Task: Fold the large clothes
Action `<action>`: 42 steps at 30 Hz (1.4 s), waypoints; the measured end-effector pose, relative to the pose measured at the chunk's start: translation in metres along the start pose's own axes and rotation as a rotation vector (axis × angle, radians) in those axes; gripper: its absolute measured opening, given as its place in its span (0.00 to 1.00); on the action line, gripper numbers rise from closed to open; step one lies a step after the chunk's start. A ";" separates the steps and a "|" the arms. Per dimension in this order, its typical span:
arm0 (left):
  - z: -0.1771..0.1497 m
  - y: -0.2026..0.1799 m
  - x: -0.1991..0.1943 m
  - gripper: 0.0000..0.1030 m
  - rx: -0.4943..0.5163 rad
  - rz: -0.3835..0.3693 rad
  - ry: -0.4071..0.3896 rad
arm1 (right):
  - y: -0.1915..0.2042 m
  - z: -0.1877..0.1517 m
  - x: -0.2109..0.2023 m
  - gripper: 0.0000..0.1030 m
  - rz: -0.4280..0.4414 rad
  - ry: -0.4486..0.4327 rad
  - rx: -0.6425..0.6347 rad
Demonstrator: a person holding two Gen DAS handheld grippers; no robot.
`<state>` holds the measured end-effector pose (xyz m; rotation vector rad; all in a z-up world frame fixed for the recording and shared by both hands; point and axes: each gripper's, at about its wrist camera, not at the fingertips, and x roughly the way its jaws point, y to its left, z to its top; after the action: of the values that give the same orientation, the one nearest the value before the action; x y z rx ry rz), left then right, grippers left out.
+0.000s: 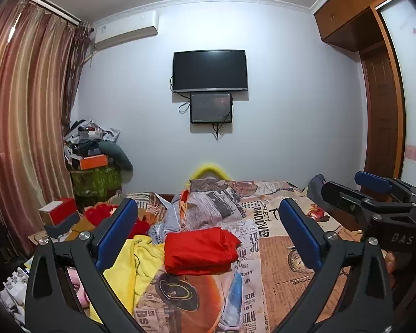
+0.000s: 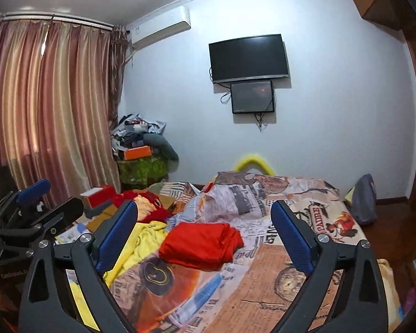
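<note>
A: Quick status. Left gripper [image 1: 208,219]?

B: Jaws wide apart, nothing between them. Right gripper [image 2: 203,222] the same, wide and empty. Both hang above the bed [image 1: 285,272], pointing a bit down.

A: Where's the garment?

B: Red cloth [image 1: 201,249] lies on the bed as a folded bundle, mid-bed, in front of both grippers. Edge touches the yellow cloth [image 1: 141,266], which is crumpled on its left. More red stuff [image 2: 149,202] further back-left, near a box [image 1: 59,211].

A: So the step?

B: My read: red one looks done and set down, next is picking up another piece. Yellow is the likely one, unfolded and closest.

A: Tips for doing it right?

B: Go for two corners or shoulder points, one per gripper, well apart, so it hangs flat when lifted. Don't pinch the middle, it bunches. Keep jaws wide until the pads straddle a single layer, then close.

A: Risks?

B: Dragging yellow could nudge the red bundle and undo the fold, since they touch. Lift up and away from it. Also avoid catching the bedsheet.
</note>
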<state>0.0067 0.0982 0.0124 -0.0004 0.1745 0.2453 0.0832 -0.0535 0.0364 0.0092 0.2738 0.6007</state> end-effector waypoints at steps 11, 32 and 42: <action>-0.006 0.005 0.002 1.00 -0.030 -0.001 0.026 | -0.001 -0.007 -0.005 0.95 -0.004 0.022 0.002; -0.006 0.010 0.004 1.00 -0.047 0.014 0.043 | -0.007 -0.006 -0.009 0.95 0.003 0.035 0.010; -0.007 0.011 0.006 1.00 -0.052 0.009 0.045 | -0.006 -0.006 -0.011 0.95 0.003 0.041 0.015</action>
<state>0.0086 0.1099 0.0043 -0.0567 0.2130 0.2590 0.0762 -0.0653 0.0324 0.0116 0.3180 0.6021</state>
